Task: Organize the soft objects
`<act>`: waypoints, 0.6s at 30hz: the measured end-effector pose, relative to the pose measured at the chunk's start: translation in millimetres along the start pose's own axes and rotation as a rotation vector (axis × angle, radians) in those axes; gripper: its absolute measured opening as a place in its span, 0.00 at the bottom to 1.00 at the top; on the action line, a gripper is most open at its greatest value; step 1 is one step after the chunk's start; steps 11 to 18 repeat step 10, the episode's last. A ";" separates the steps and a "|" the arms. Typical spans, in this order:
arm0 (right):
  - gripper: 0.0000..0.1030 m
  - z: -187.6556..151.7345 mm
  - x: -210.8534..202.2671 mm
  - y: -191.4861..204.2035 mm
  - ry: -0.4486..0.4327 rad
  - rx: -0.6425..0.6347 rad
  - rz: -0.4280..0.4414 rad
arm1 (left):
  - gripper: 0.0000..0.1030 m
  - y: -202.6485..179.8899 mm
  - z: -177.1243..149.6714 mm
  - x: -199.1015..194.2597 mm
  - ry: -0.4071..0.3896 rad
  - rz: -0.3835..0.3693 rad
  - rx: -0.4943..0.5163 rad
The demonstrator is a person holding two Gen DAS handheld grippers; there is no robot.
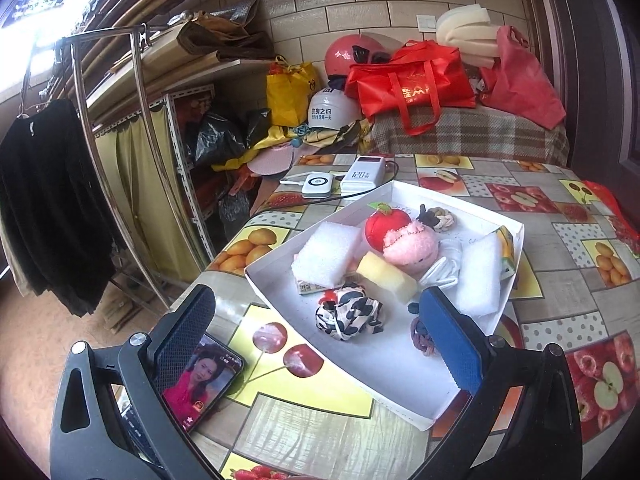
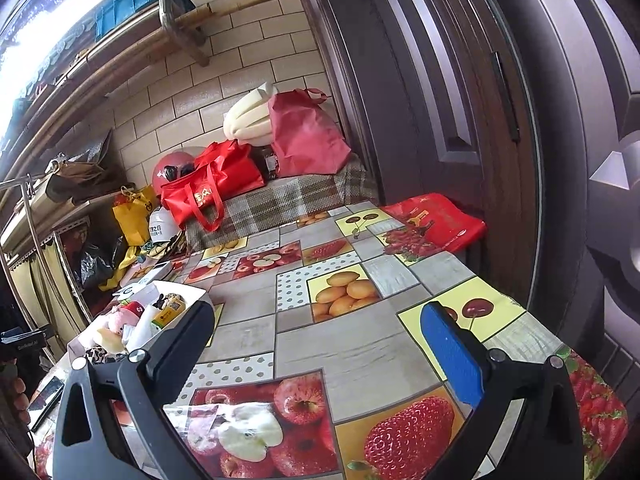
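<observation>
Both grippers, left (image 1: pixel 316 328) and right (image 2: pixel 320 344), gape wide, holding nothing; tray (image 1: pixel 400 392) near left, bare tablecloth (image 2: pixel 340 344) toward twelve o'clock.

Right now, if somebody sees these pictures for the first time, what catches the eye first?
First the white tray on the fruit-print tablecloth, heaped with soft things: a red plush apple and a pink plush in its middle, a white sponge to their left, a cow-print scrunchie nearest the camera. A phone glows by the left fingers. Behind the table, a red bag lies on a plaid cover.
</observation>
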State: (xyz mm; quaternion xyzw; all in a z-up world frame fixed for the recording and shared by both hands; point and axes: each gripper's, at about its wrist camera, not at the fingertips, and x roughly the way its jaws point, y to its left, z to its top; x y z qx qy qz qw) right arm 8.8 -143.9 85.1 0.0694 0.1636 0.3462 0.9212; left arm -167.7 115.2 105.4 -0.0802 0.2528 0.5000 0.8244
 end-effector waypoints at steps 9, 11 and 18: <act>1.00 -2.9 1.0 -3.7 0.009 0.008 -0.006 | 1.00 -26.5 -9.8 -1.9 0.016 -0.130 0.049; 1.00 -3.6 1.3 -4.1 0.012 0.009 -0.009 | 1.00 -36.1 -11.5 -3.2 0.016 -0.156 0.075; 1.00 -3.6 1.3 -4.1 0.012 0.009 -0.009 | 1.00 -36.1 -11.5 -3.2 0.016 -0.156 0.075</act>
